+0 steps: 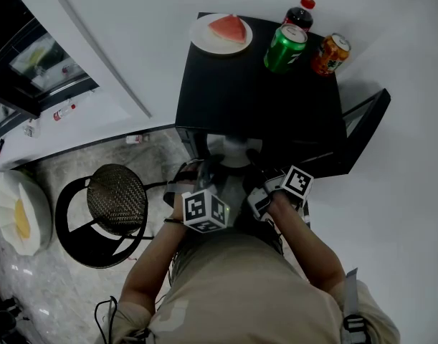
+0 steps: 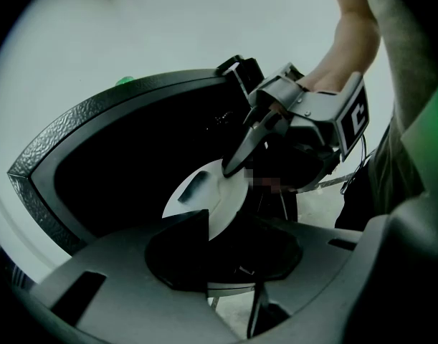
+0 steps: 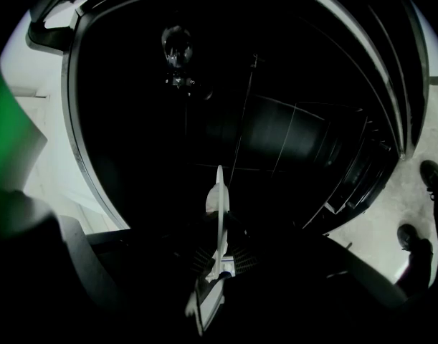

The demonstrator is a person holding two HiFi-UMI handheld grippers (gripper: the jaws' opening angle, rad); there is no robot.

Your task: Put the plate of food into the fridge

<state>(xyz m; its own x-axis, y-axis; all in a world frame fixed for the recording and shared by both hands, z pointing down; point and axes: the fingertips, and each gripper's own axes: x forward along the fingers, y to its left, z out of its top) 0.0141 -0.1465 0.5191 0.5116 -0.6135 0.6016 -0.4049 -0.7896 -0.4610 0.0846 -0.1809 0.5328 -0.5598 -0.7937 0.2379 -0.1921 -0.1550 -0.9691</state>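
White plate held at 2 edges before the open fridge.
Right hand-held gripper is pinched on its far rim; left hand-held gripper clamps the near rim.

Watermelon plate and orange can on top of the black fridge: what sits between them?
The green can stands between them, as the head view shows; a red-capped dark bottle stands just behind it.

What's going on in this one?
A person stands at a small black fridge with its door open, both grippers low at the opening. The right gripper has its jaws shut on the rim of a white plate. Whether the left gripper grips the plate too is unclear. A watermelon plate, green can, orange can and bottle sit on top of the fridge.
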